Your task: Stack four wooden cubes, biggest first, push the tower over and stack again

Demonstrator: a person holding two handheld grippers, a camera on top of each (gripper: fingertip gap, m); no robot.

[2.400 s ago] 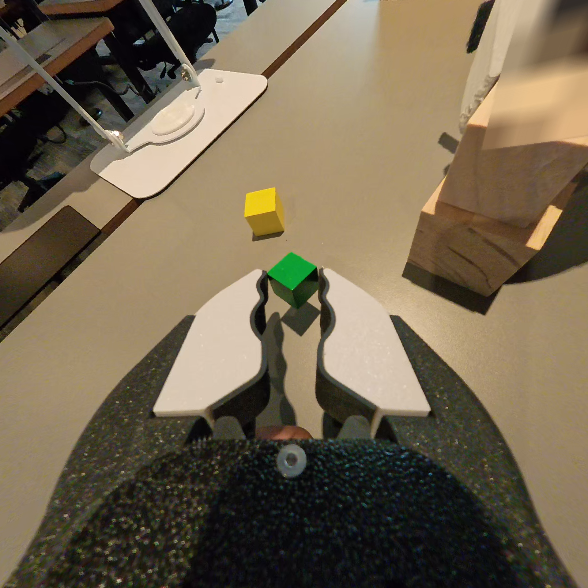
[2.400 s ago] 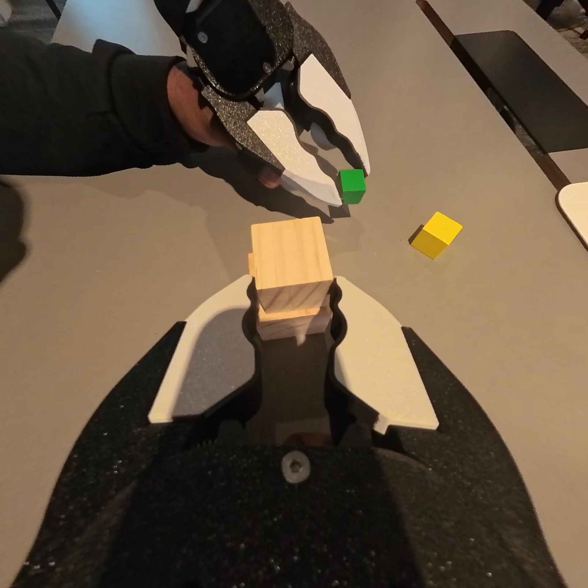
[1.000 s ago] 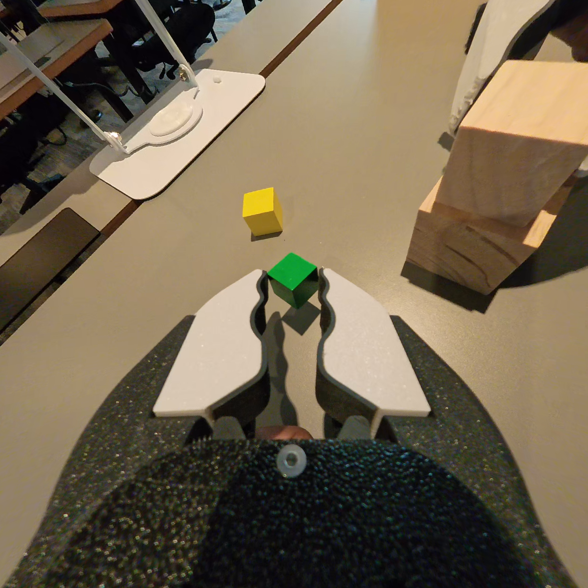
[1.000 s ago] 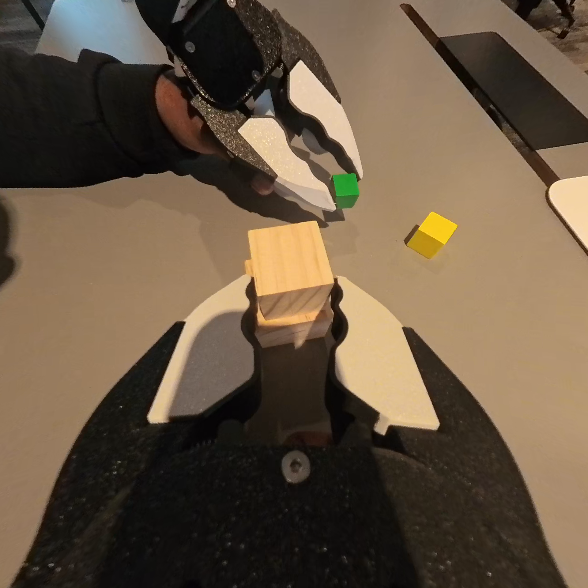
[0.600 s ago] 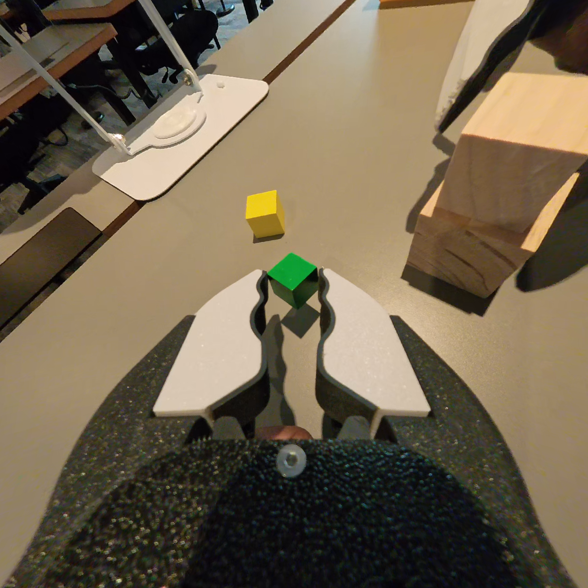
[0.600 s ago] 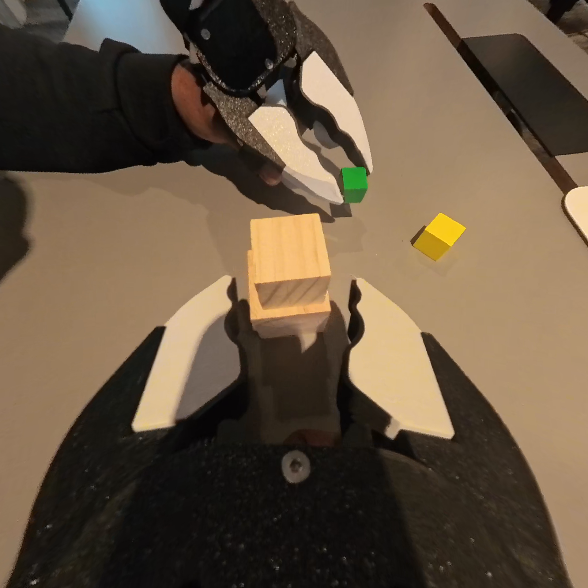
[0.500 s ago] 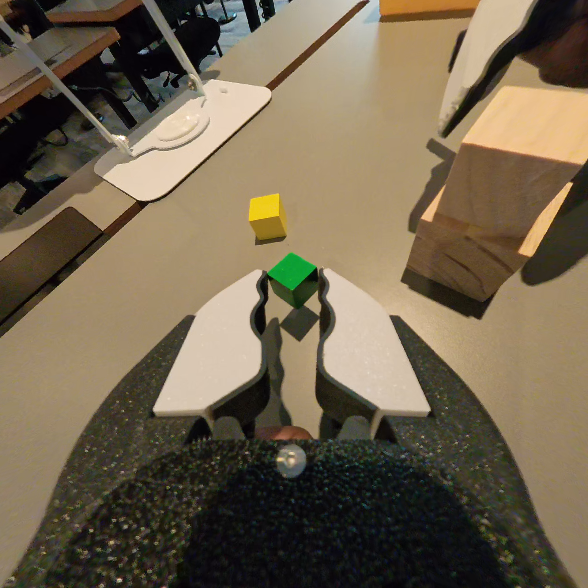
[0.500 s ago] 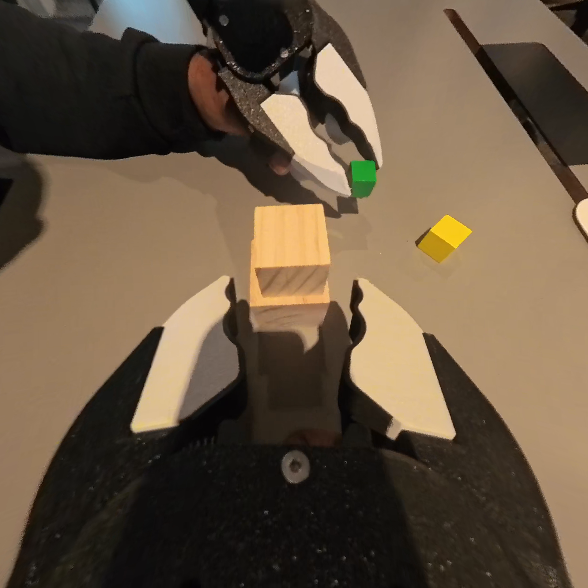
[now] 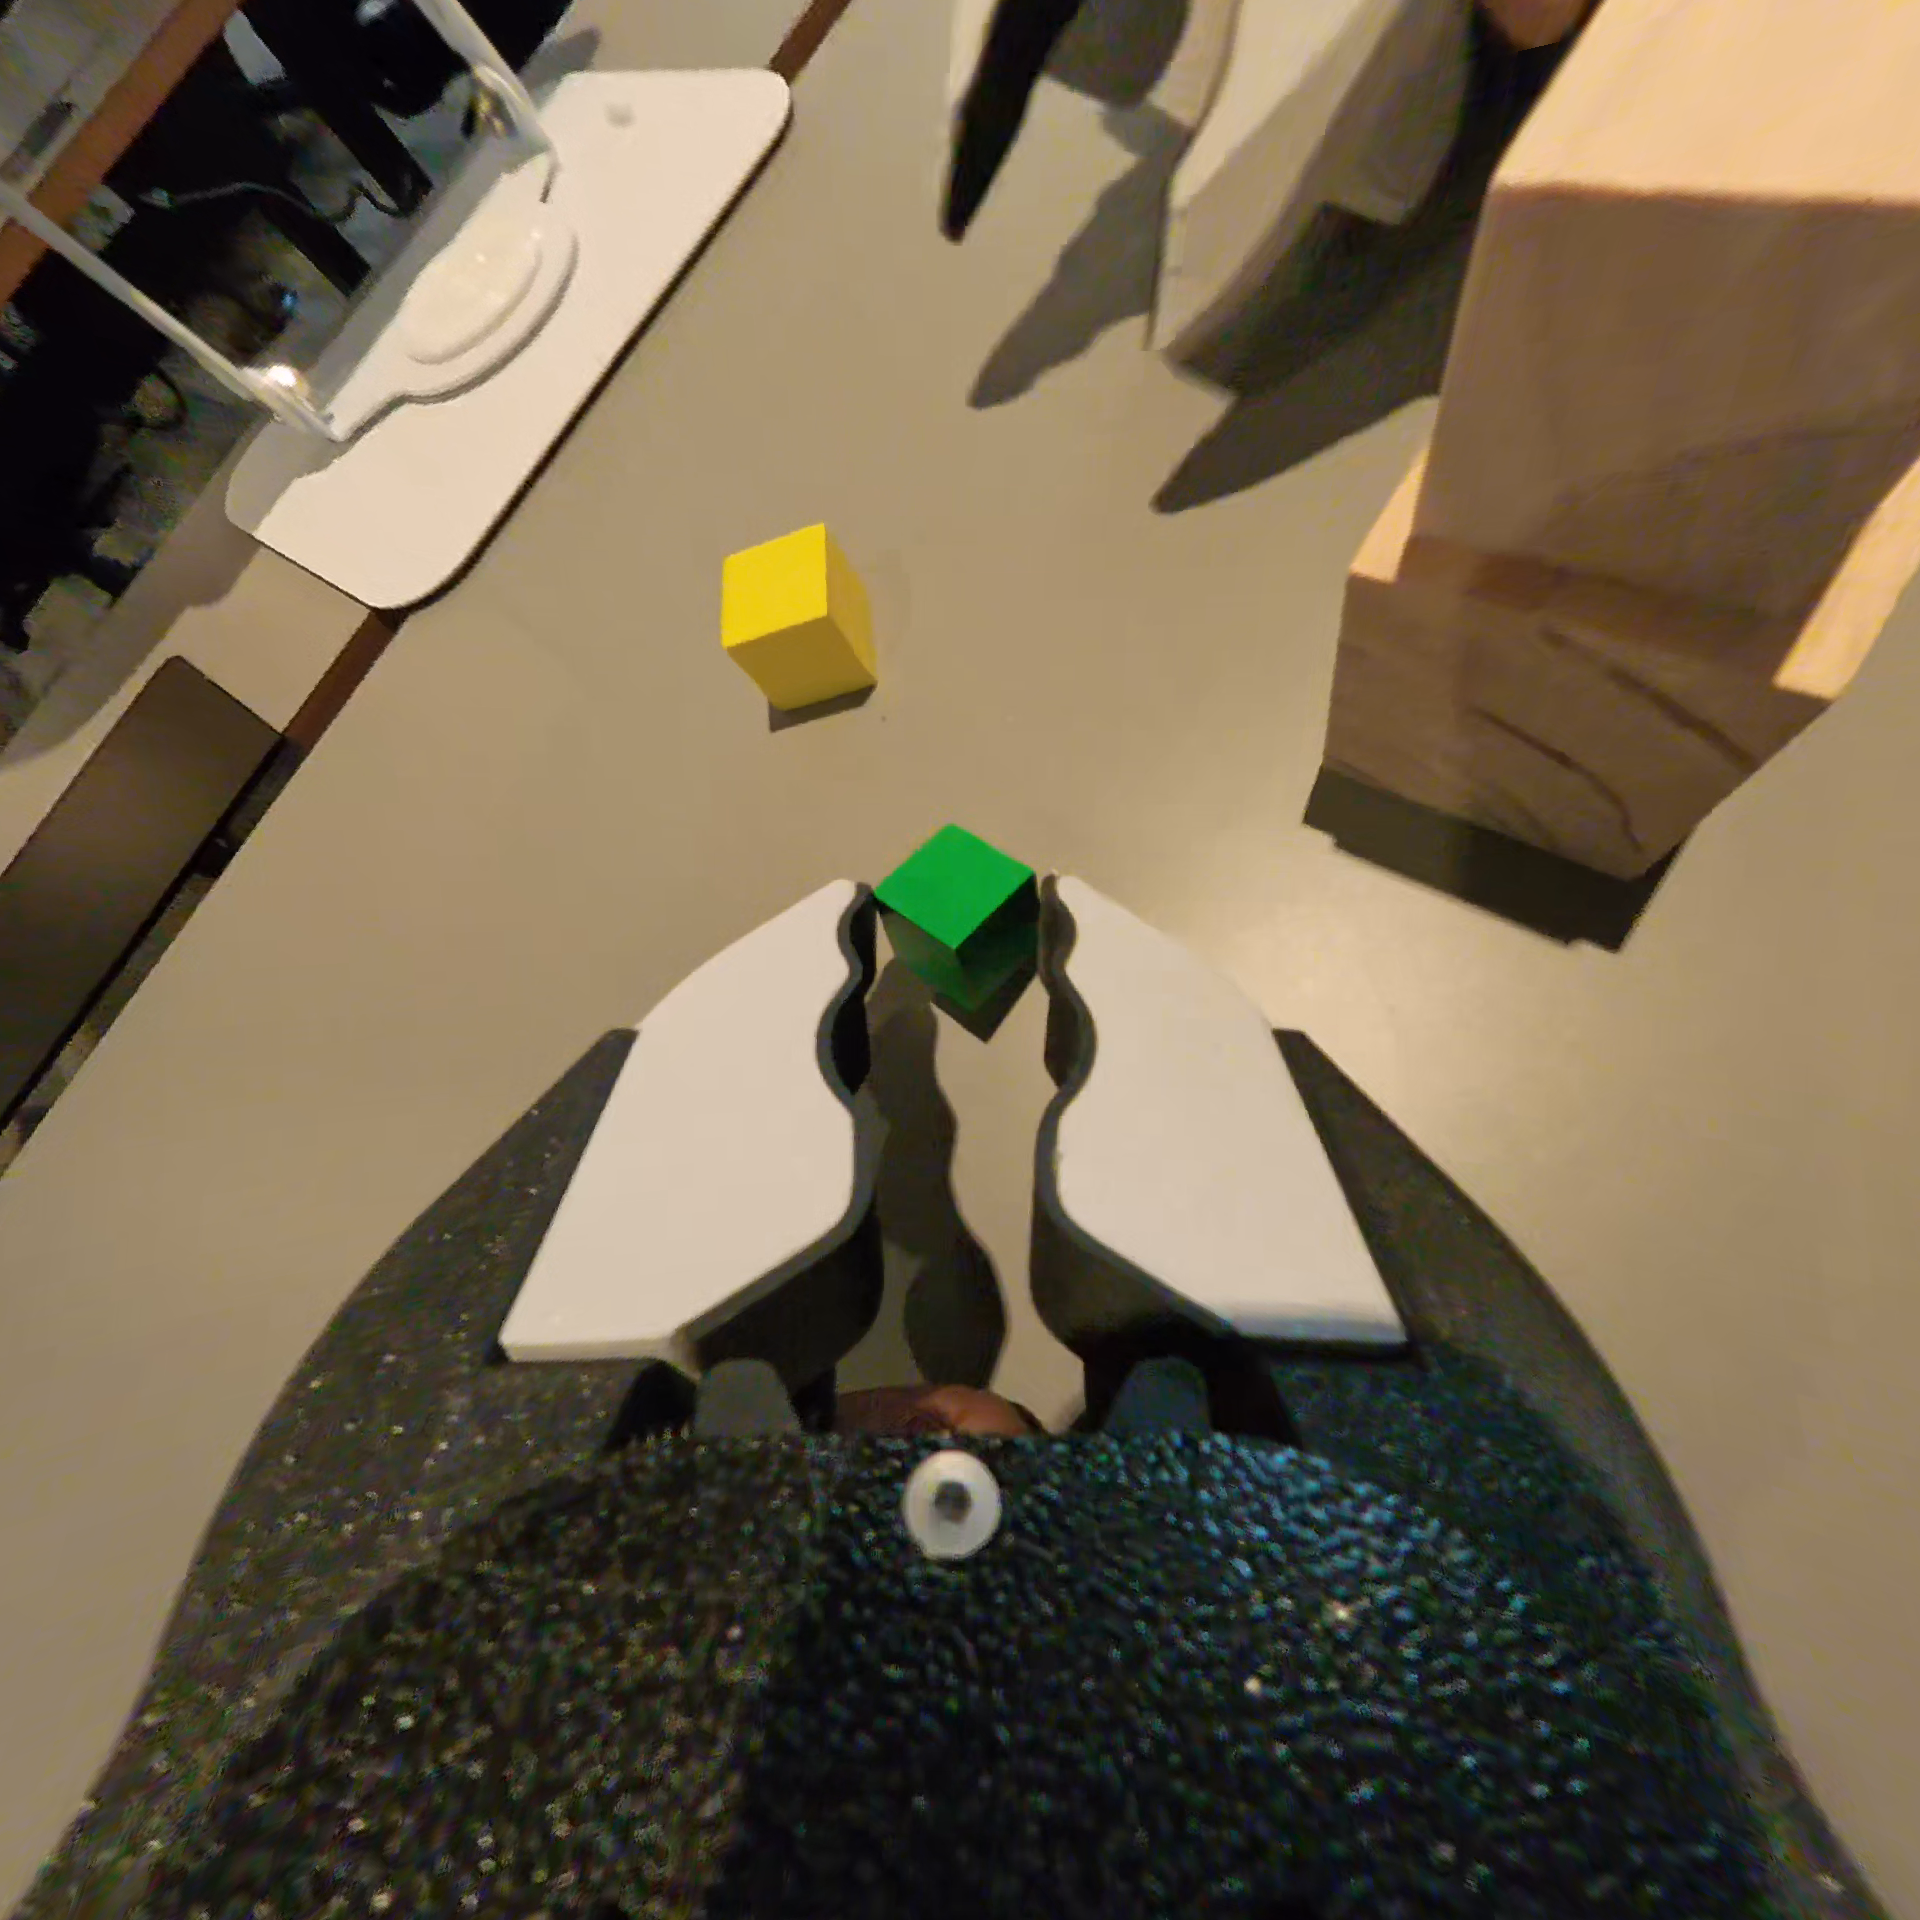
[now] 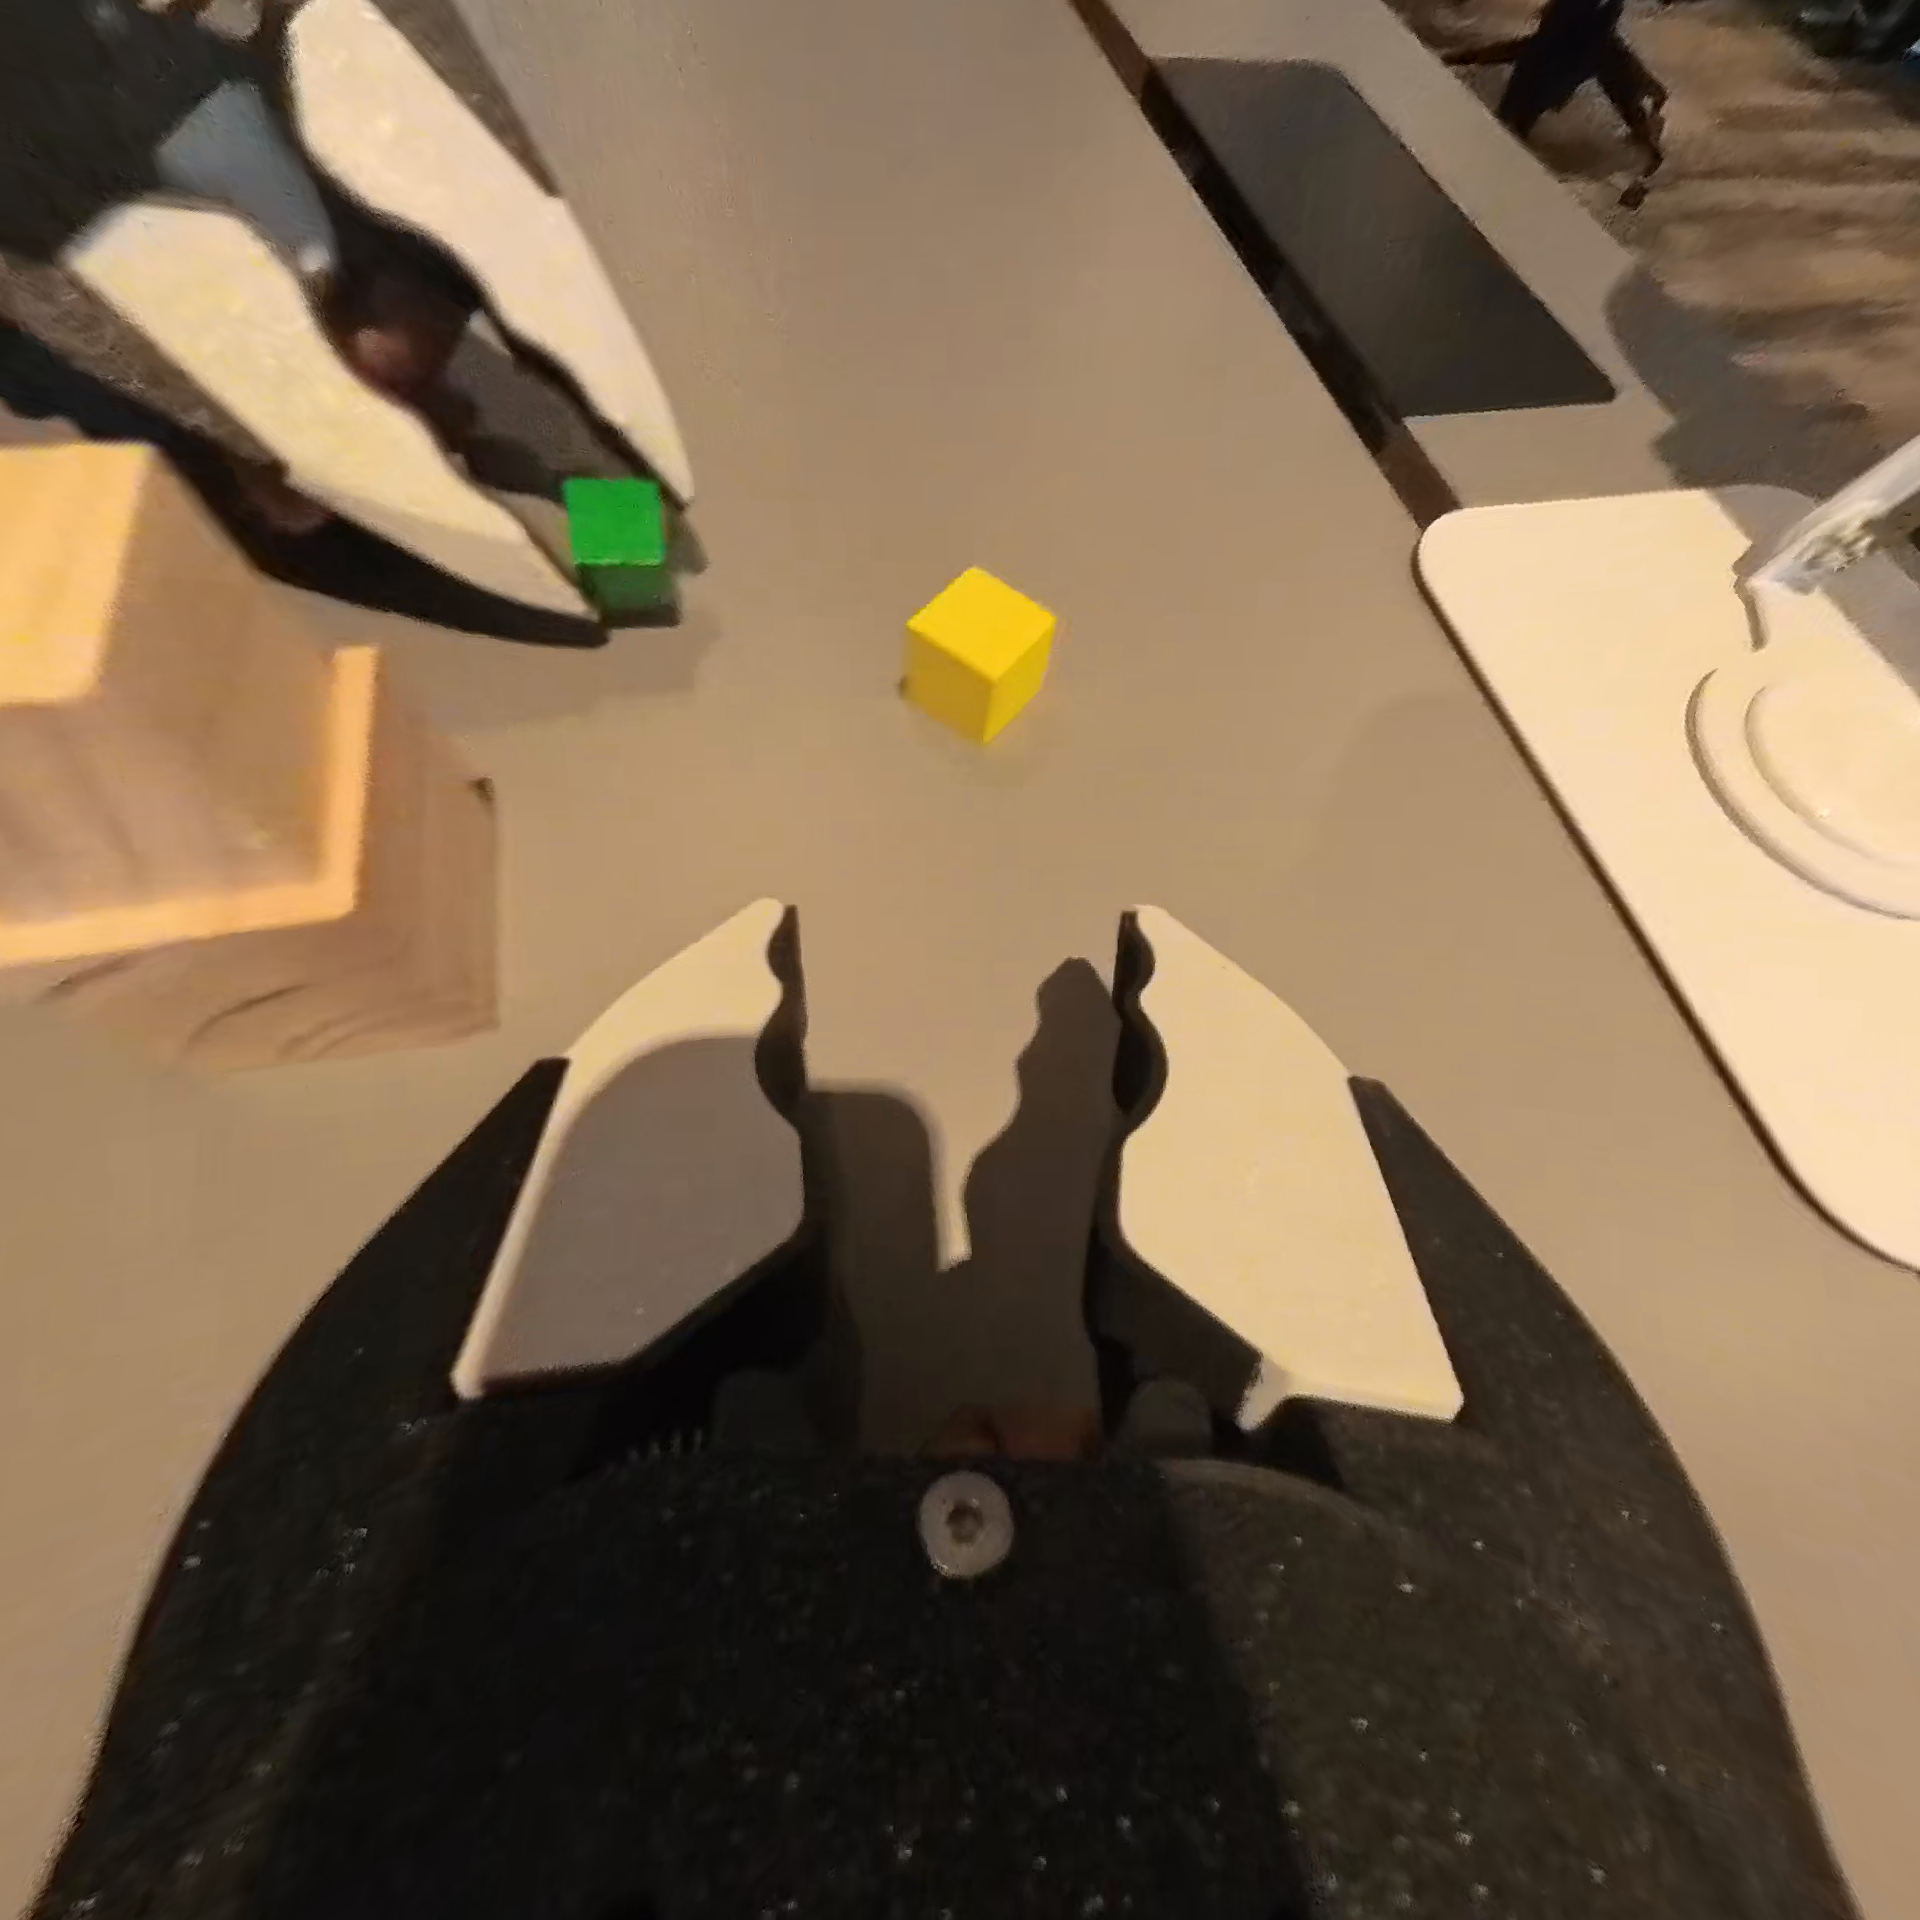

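Note:
My left gripper (image 9: 954, 896) is shut on the small green cube (image 9: 958, 912) and holds it just above the grey table; it also shows in the right wrist view (image 10: 623, 540). Two plain wooden cubes are stacked, the smaller one (image 9: 1683, 312) on the bigger one (image 9: 1538, 717), to the right of the left gripper; the stack also shows in the right wrist view (image 10: 177, 748). The yellow cube (image 10: 979, 652) sits alone on the table ahead of my right gripper (image 10: 956, 925), which is open and empty. The yellow cube also shows in the left wrist view (image 9: 795, 615).
A white base plate (image 10: 1621, 779) with a clear stand lies at the table's right edge in the right wrist view, and at the far left in the left wrist view (image 9: 520, 343). A dark panel (image 10: 1382, 239) lies beyond the table seam.
My right gripper let go of the upper wooden cube, opened, and swung right toward the yellow cube. My left gripper kept hold of the green cube and moved closer to the stack.

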